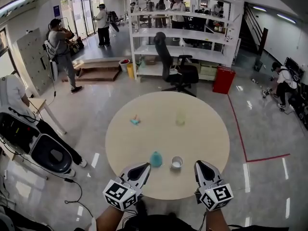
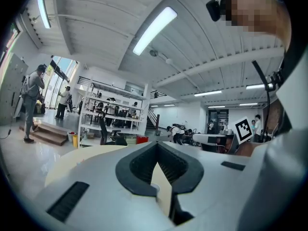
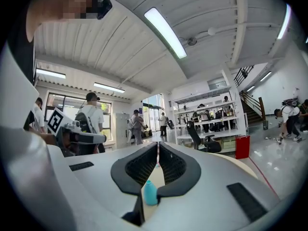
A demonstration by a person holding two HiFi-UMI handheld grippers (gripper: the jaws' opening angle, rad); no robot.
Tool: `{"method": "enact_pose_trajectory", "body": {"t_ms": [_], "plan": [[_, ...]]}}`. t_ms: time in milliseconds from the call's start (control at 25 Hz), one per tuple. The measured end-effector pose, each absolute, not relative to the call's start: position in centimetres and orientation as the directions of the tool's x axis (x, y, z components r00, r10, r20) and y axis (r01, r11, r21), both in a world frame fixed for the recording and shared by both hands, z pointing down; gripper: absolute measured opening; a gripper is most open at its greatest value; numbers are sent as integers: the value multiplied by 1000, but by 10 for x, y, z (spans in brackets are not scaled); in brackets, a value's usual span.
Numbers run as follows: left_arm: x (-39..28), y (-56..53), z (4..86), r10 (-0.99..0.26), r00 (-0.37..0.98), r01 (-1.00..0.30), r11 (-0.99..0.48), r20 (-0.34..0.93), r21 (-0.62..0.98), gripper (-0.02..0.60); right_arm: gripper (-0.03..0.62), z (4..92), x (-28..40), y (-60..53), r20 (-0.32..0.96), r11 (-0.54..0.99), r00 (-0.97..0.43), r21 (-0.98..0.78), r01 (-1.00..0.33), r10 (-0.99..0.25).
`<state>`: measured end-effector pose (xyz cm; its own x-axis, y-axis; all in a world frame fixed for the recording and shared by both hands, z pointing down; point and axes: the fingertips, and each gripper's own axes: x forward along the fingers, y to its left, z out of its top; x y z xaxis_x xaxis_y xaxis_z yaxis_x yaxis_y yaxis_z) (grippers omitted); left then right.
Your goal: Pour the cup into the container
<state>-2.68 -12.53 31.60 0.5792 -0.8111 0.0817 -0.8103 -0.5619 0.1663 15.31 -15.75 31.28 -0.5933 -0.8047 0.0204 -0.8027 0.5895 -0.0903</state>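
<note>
Nothing has been picked up yet, so this reads as the approach before the first grasp. Both tools sit low in the frame at the near edge of the round pale beige bench (image 1: 144, 129). The left tongs (image 1: 146, 166), at lower left of centre, are closed tip to tip with nothing between them; their own view shows the dark ribbed pads meeting at the point (image 2: 157, 145). Just right of them, near the bench's near edge, stands a small teal bottle-shaped vessel (image 1: 156, 159), and just beside that the small white cup (image 1: 176, 163), upright and untouched. Higher in the frame, well apart from these, stand a small teal-and-pink object (image 1: 135, 121) and a pale translucent tumbler (image 1: 180, 118); which of the vessels is the container I cannot tell. The right tongs (image 1: 198, 164), at lower right of centre, are likewise fully closed and empty; the teal vessel (image 3: 150, 192) seen low in their view lies beyond the pads, not between them. The next move probably calls for one pair of tongs to open, straddle the white cup and close on its wall without tipping it.
</note>
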Motion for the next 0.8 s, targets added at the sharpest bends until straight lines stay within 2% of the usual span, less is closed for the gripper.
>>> {"method": "enact_pose_trajectory", "body": {"t_ms": [560, 720, 800], "plan": [[-100, -200, 341, -765, 637, -766, -615, 95, 186, -2, 10, 325, 115, -206, 34, 463, -467, -73, -883, -884], [-97, -215, 360, -778, 610, -788, -578, 148, 210, -2, 98, 341, 120, -220, 86, 465, -474, -112, -878, -876], [-92, -211, 380, -776, 598, -798, -552, 201, 241, -2, 119, 359, 125, -218, 135, 465, -479, -122, -877, -868]]}}
